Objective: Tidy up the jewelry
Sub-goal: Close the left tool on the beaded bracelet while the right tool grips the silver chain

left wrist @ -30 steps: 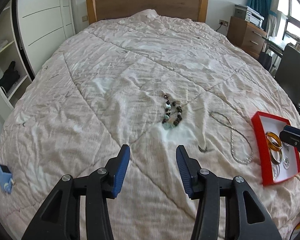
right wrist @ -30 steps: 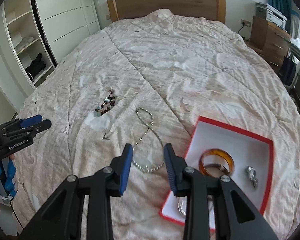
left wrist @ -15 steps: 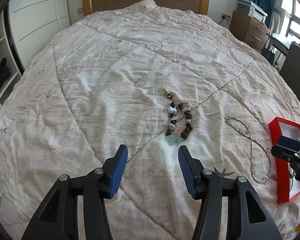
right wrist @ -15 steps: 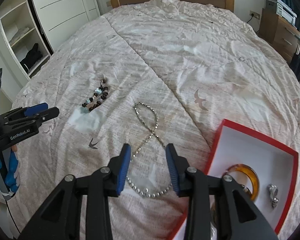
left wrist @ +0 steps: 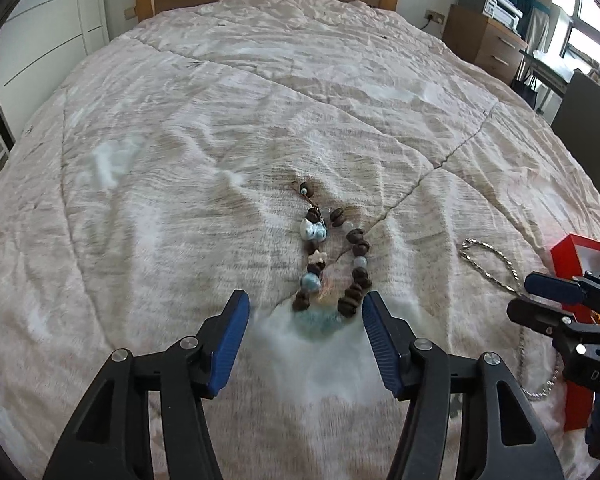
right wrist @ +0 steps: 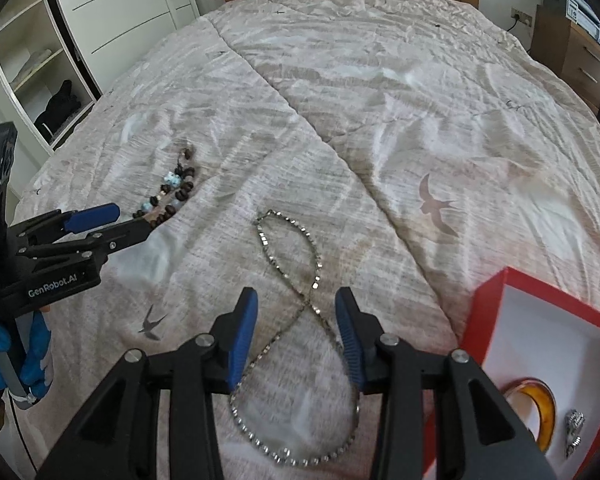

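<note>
bed [right wrist: 380, 80]: bore all | chain [right wrist: 296, 312]: lay on bed, mid-front | beads [right wrist: 172, 196]: lay left of chain, farther back | box [right wrist: 540, 320]: sat right of chain | bangle [right wrist: 540, 404], ring [right wrist: 574, 428]: lay in box

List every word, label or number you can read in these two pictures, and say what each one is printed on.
"GenRobot.AI": white print on the black body of the left claw, seen from the right wrist view.
"DAS": a cut-off fragment on the black body of the right claw, at the left wrist view's edge.
Nothing else bears readable text.
</note>
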The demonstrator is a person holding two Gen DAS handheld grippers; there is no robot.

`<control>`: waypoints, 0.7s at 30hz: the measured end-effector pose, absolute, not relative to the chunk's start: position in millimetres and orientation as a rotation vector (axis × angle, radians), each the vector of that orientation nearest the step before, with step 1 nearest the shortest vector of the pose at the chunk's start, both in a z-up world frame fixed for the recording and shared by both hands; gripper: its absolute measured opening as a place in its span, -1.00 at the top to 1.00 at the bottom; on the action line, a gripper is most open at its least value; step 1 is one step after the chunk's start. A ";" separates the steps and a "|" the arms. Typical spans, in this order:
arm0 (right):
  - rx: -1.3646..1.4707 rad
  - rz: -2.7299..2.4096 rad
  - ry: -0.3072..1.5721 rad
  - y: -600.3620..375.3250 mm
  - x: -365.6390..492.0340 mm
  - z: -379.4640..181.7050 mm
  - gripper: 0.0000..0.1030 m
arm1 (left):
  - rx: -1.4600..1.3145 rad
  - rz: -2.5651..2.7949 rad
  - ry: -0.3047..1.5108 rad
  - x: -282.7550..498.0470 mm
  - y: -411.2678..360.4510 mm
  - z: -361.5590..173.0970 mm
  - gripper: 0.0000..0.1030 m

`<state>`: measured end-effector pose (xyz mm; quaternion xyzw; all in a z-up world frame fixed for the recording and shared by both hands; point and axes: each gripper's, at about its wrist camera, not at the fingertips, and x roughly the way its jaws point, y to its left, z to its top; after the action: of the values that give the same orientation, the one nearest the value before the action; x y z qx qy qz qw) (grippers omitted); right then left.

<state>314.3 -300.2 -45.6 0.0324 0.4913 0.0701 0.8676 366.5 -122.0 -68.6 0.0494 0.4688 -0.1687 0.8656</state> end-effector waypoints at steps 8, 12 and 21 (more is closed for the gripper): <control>0.065 0.146 1.051 -301.7 323.5 -53.3 0.24 | 0.119 -0.351 1.004 381.6 -133.4 -84.3 -0.17; 0.065 0.152 1.089 -301.1 325.1 -59.0 0.24 | 0.101 -0.349 1.022 384.3 -129.9 -90.7 -0.06; 0.026 0.160 1.157 -294.1 322.1 -64.4 0.53 | 0.103 -0.357 1.021 376.0 -122.9 -89.7 0.60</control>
<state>322.1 -294.1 -64.4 0.0123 0.5460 0.0757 0.8343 376.0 -122.9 -89.7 0.0489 0.4856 -0.1698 0.8562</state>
